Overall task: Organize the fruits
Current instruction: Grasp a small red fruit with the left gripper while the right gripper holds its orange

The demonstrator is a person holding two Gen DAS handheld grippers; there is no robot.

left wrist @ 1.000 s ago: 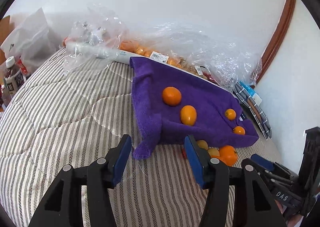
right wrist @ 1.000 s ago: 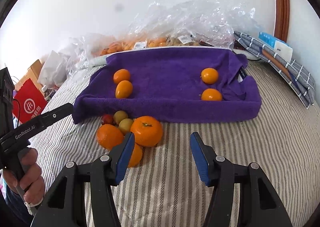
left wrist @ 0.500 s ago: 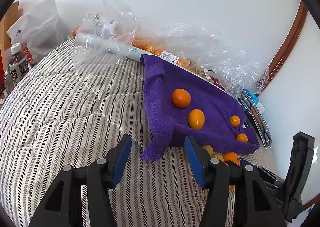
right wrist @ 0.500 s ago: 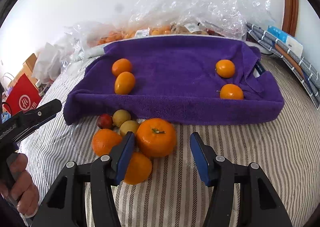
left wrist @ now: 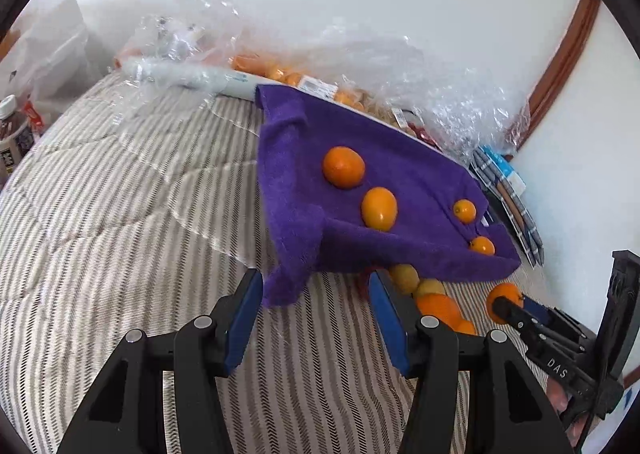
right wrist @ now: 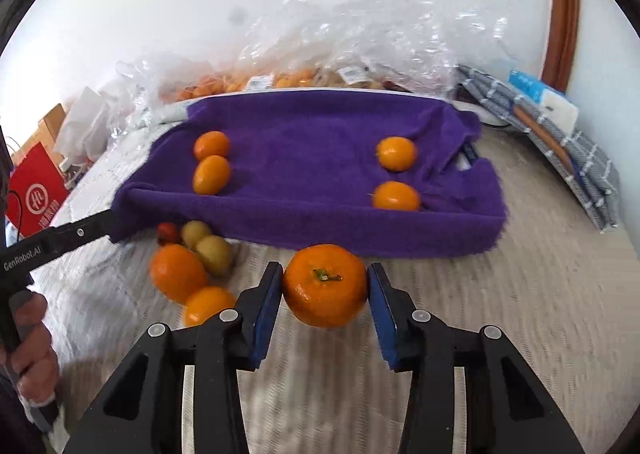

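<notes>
A purple towel (right wrist: 312,157) lies on the striped bed; it also shows in the left wrist view (left wrist: 400,197). Four orange fruits sit on it, two at the left (right wrist: 211,173) and two at the right (right wrist: 396,195). My right gripper (right wrist: 325,286) is shut on a large mandarin (right wrist: 325,286), just in front of the towel's front edge. A pile of loose fruit (right wrist: 192,262) lies to its left: oranges, two yellow-green fruits, one small red one. My left gripper (left wrist: 316,290) is open and empty over the towel's near corner.
Clear plastic bags with more fruit (right wrist: 340,45) lie behind the towel along the wall. A folded grey checked cloth with a blue-white box (right wrist: 560,117) is at the right. A red bag (right wrist: 34,189) and bottles (left wrist: 12,133) stand at the bed's left edge.
My right gripper has moved forward and closed on the large mandarin, taking it away from the pile. My left gripper has shifted a little closer to the towel's corner, staying open.
</notes>
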